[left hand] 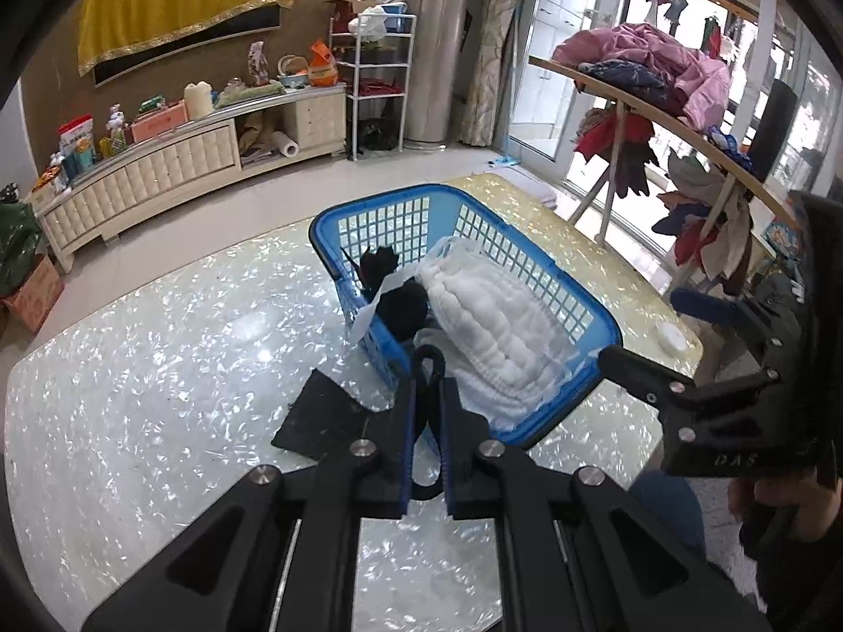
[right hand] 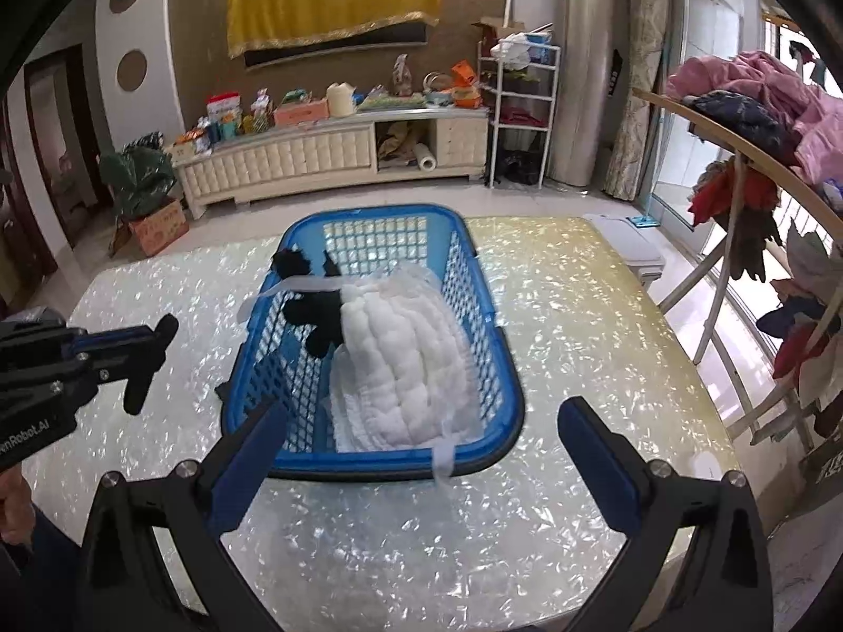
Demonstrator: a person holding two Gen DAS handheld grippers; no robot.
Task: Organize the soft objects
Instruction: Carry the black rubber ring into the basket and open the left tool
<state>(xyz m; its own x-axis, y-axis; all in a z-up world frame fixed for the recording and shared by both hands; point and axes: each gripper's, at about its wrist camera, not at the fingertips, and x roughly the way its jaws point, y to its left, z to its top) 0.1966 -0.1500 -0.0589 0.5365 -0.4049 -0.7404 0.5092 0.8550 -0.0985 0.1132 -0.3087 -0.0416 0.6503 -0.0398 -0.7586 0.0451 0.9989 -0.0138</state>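
A blue plastic basket [left hand: 369,199] [right hand: 369,210] stands on the pearly table [left hand: 131,368] [right hand: 369,553]. In it lie a white quilted cloth [left hand: 495,326] [right hand: 405,358] and a black soft item [left hand: 400,305] [right hand: 316,316]. My left gripper [left hand: 429,387] [right hand: 158,339] is at the basket's near left corner, raised off the table and shut on a black strap [left hand: 425,361]. Just left of it a flat black cloth [left hand: 326,416] lies on the table. My right gripper [right hand: 421,447] [left hand: 640,326] hangs open and holds nothing, just short of the basket's near rim.
A rack with piled and hanging garments [left hand: 658,63] [right hand: 764,105] stands right of the table. A small white round thing [left hand: 672,339] lies by the table's right edge. A cream cabinet [left hand: 158,168] [right hand: 316,158] and a white shelf [right hand: 521,116] line the far wall.
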